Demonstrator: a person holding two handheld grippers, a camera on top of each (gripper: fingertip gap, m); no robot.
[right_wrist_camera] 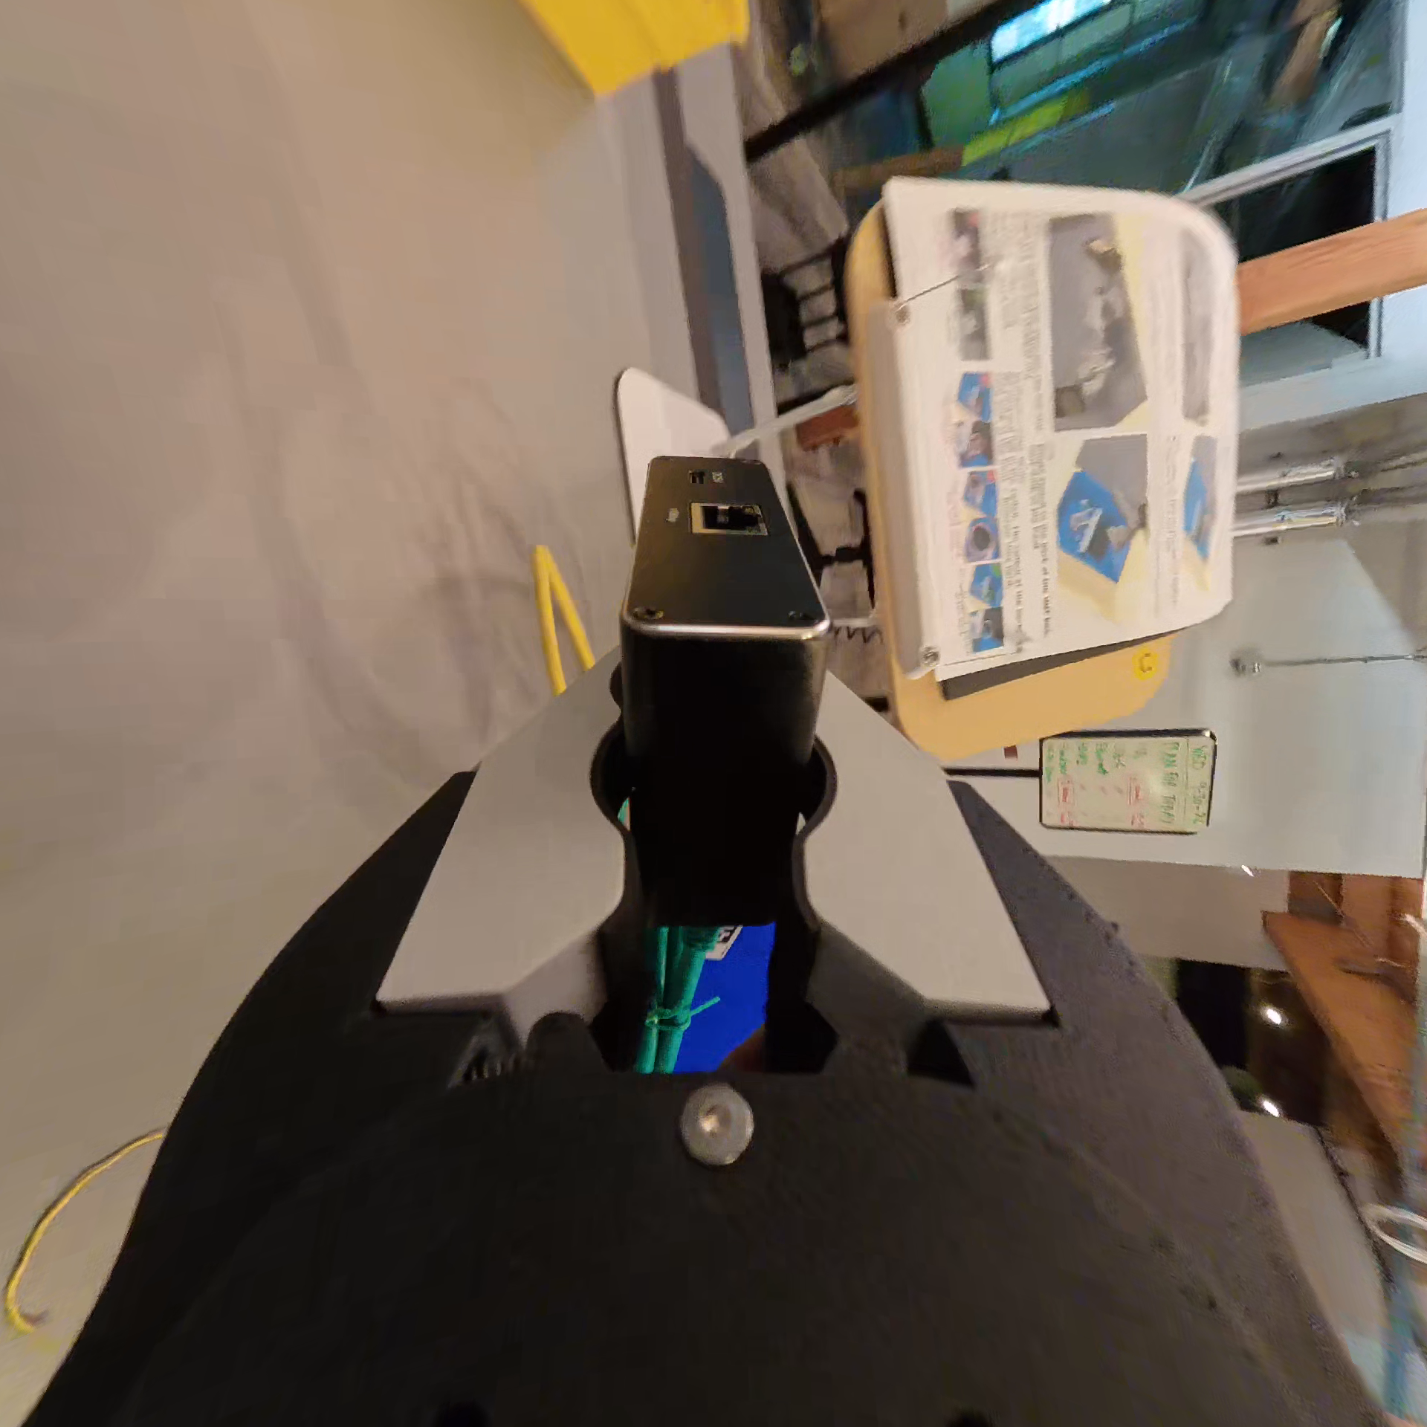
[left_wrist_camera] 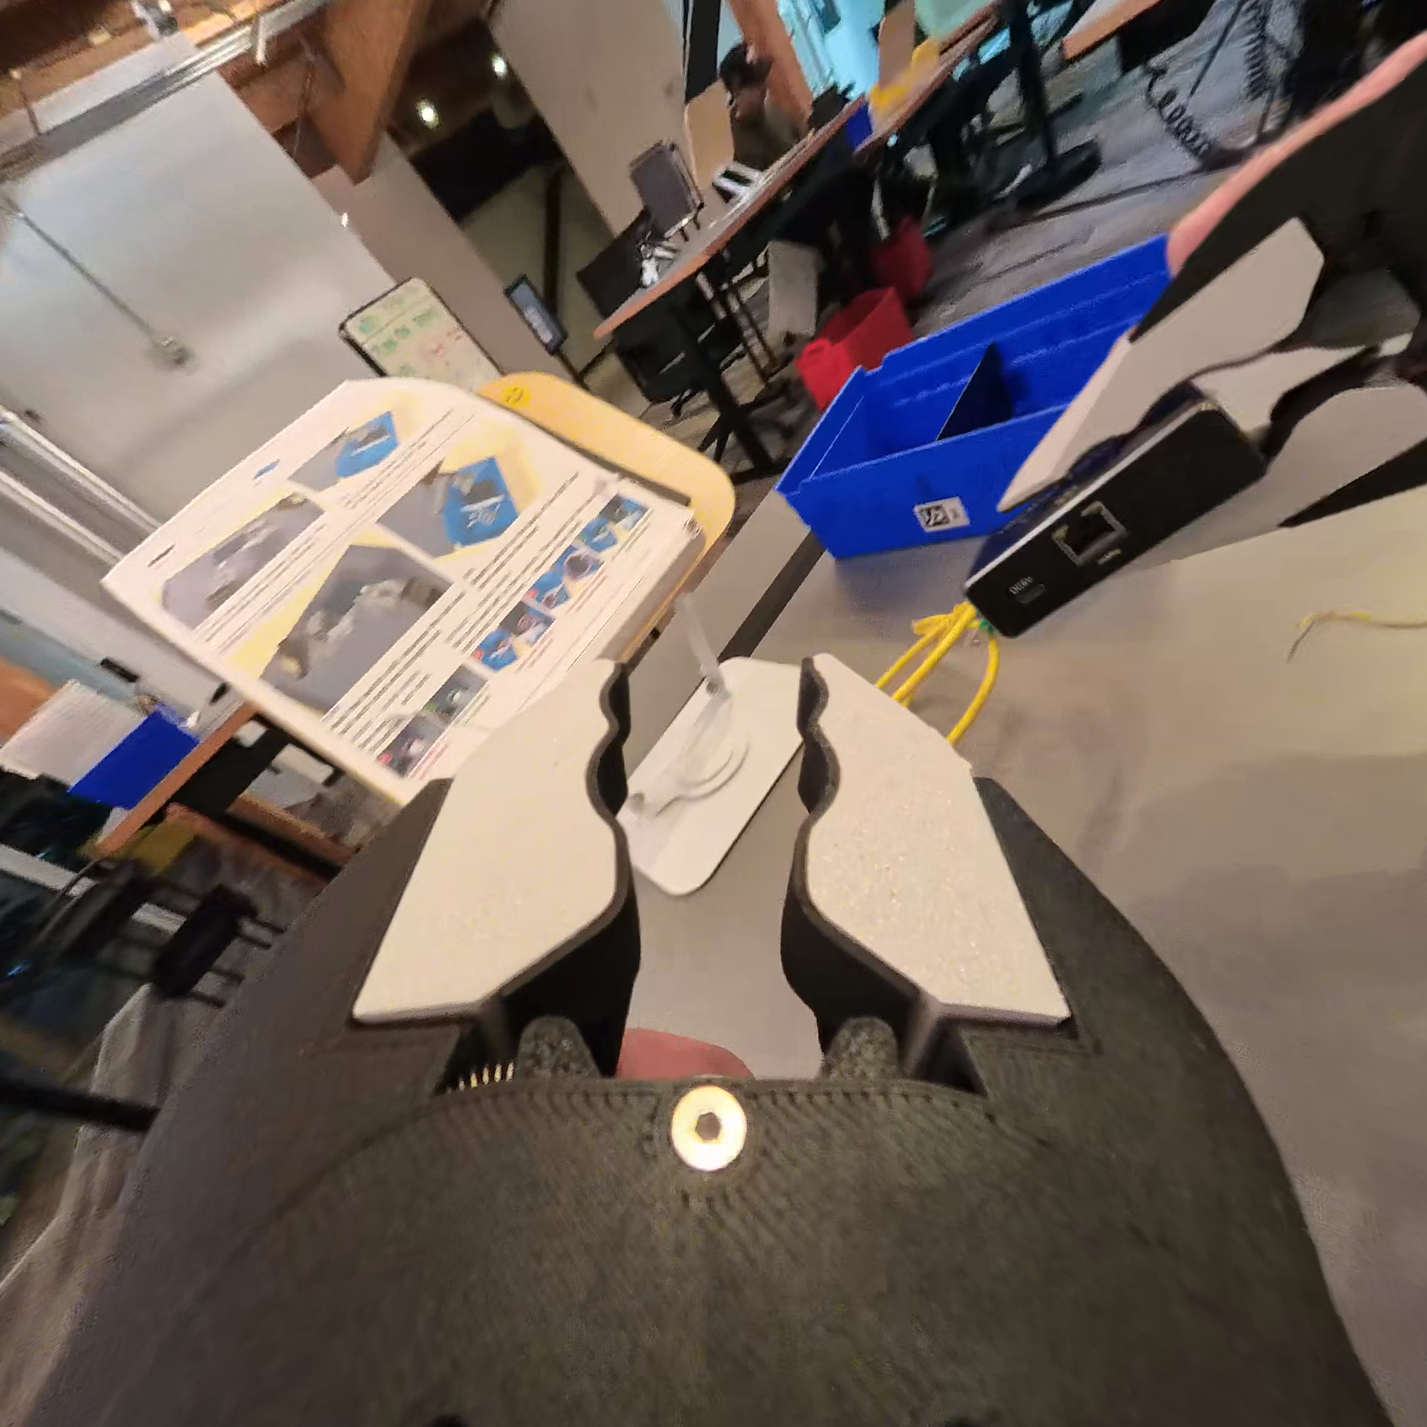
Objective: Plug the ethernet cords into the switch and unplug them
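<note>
While the right gripper (right_wrist_camera: 722, 760) fingers pinch the switch (right_wrist_camera: 722, 618) mid-frame over the counter (right_wrist_camera: 270, 463), the left gripper (left_wrist_camera: 710, 741) fingers gape empty; a loose pinch could drop it onto the yellow cords (left_wrist_camera: 938, 664)

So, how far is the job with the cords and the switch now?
Early stage. In hand: the right gripper clamps the black switch. The left gripper is open and empty. Left: the visible port is empty and the yellow cords lie on the table, so plugging and unplugging remain.
</note>
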